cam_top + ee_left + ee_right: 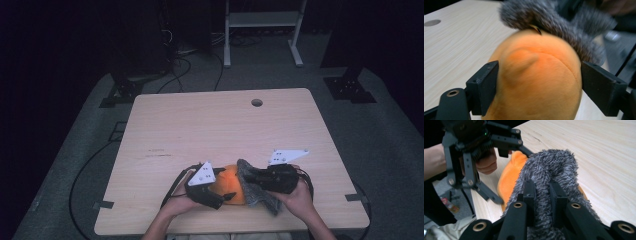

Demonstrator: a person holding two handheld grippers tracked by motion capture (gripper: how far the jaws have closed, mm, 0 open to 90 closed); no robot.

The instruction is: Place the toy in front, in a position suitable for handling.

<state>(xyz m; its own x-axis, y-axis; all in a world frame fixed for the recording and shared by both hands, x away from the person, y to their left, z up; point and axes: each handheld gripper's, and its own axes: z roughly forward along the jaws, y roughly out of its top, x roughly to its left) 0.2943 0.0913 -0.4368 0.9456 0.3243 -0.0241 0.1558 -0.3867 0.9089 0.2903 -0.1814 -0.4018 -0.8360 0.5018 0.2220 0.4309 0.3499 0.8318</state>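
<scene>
High view: the orange plush toy lies near the table's front edge, toward six o'clock. The left gripper sits at the toy's nine o'clock, the right gripper at its three o'clock, with the grey fuzzy cloth draped between.

Left gripper view: the jaws straddle the orange plush toy; the left pad touches it, the right pad stands just clear. No grip is closed. The grey fuzzy cloth lies across the toy at twelve o'clock.

Right gripper view: the right gripper is clamped on a fold of the grey fuzzy cloth. The orange plush toy lies beneath, the left gripper at ten o'clock.
</scene>
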